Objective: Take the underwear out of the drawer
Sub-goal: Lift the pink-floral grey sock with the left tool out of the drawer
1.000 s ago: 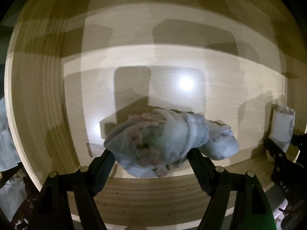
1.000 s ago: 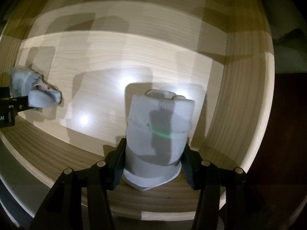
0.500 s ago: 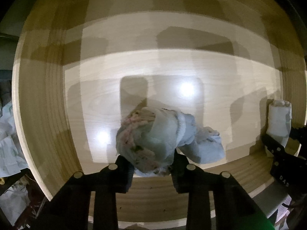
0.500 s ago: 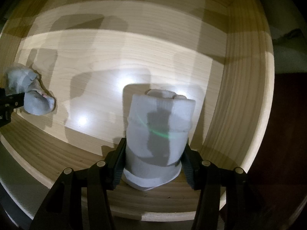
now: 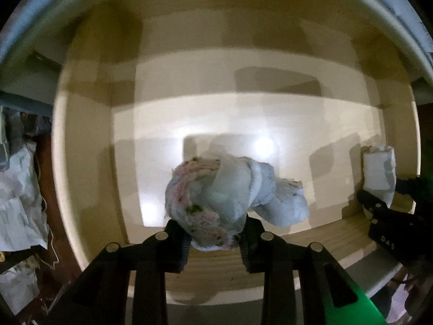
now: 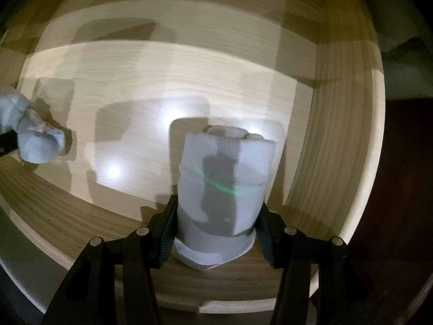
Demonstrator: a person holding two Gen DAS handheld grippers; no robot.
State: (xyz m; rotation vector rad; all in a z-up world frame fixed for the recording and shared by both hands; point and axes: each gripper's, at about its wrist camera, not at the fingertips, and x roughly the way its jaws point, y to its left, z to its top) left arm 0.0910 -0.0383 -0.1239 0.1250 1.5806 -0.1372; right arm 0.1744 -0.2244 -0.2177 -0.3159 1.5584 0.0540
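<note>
Item: my left gripper [image 5: 215,239] clamps a soft, light floral bundle [image 5: 213,203] at lower centre, my right gripper [image 6: 215,239] pinches a white roll [image 6: 224,189] (squashy, best held mid-body), both over the drawer [image 6: 338,135] floor.

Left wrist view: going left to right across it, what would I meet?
Crumpled white cloths outside the drawer → drawer's left wall → floral bundle of underwear in the left gripper → white folded roll → right gripper.
</note>
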